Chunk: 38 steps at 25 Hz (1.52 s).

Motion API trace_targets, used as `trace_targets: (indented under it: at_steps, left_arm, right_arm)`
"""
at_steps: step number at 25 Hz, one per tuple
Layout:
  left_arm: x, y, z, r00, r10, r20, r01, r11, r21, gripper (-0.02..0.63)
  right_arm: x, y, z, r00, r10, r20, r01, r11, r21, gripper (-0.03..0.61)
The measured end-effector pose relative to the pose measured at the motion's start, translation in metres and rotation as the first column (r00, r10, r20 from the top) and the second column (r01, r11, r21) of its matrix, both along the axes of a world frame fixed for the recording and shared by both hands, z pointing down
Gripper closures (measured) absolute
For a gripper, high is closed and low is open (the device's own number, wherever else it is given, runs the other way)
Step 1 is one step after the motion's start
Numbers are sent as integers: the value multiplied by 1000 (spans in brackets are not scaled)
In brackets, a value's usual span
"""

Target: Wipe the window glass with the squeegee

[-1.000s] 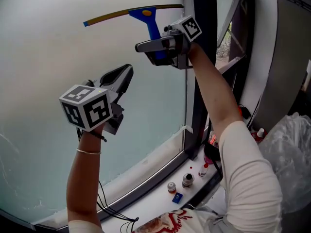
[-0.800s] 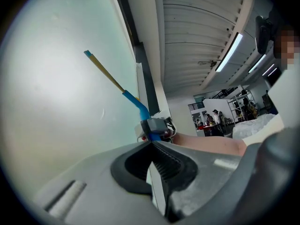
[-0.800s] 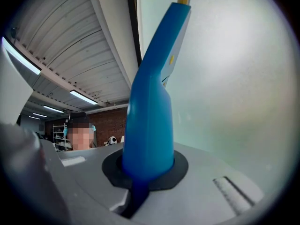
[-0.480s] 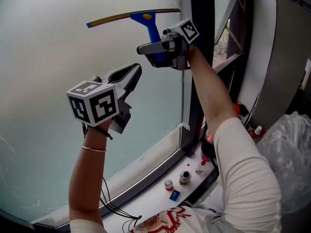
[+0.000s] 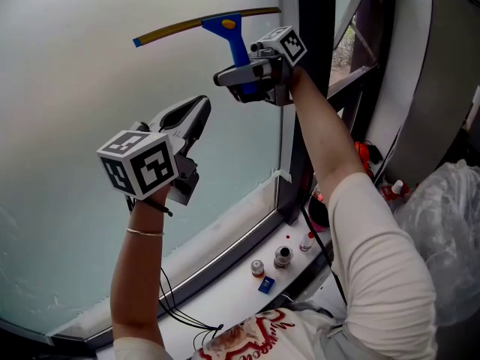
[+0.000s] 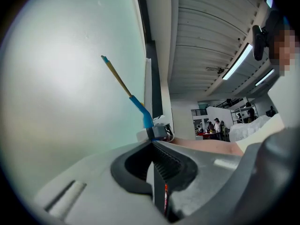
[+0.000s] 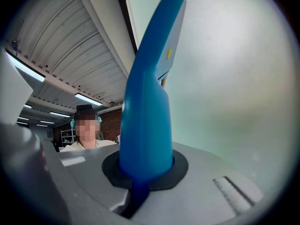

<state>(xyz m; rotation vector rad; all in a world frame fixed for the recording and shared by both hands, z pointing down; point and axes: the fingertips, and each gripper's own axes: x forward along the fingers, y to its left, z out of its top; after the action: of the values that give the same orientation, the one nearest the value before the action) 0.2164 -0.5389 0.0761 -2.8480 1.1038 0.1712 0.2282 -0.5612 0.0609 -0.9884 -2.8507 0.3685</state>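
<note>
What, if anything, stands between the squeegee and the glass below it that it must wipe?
Nothing visible sits on the window glass. Only the shut, empty left gripper hangs before the pane beneath the squeegee that the right gripper holds.

Blue squeegee (image 5: pixel 234 42) with a yellow-brown blade; behind it, pale green frosted window glass (image 5: pixel 67 73). The grey left gripper (image 5: pixel 195 117) and right gripper (image 5: pixel 231 76) carry black-and-white square-patterned cubes.

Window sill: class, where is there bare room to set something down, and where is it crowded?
Bare: the white sill between the tangled black cables and the small capped bottles. Crowded: around those bottles, by the dark frame post.
</note>
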Motion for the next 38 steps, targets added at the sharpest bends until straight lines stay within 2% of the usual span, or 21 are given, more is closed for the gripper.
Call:
trace_targets:
  at_steps: [2,7,12,17,25,31,38]
  left_arm:
    - [1,3,6,1000,-10,14,10,1000,5,612]
    - [9,12,15,1000,19,-8,-19,1000,-3,612]
    - [7,16,29,1000,12,-15,-12,1000,-12,612]
    - [9,17,61,999,8,-32,-9,1000,-25,612]
    - [8,21,81,998,15,-64,-21,996,-89,612]
    - [12,31,89,995,39,-92,-49,993,-110,612]
    - [18,33,89,999,32,-40,-37,992,-122,612]
  right_arm:
    - [3,-2,9,1000,9,1,-9,1000,0,553]
    - [8,-3,33,1000,2,1,-2,1000,-15,552]
    - [10,-4,57,1000,3,21,-3,999,-38,552]
    - [12,-2,91,999,5,37,-2,998,-59,552]
    - [13,-4,119,998,27,57,-22,996,-92,552]
    - [19,-5,155,1000,10,6,-10,991,-137,552]
    - [18,-5,168,1000,-4,-1,4,985,-173,552]
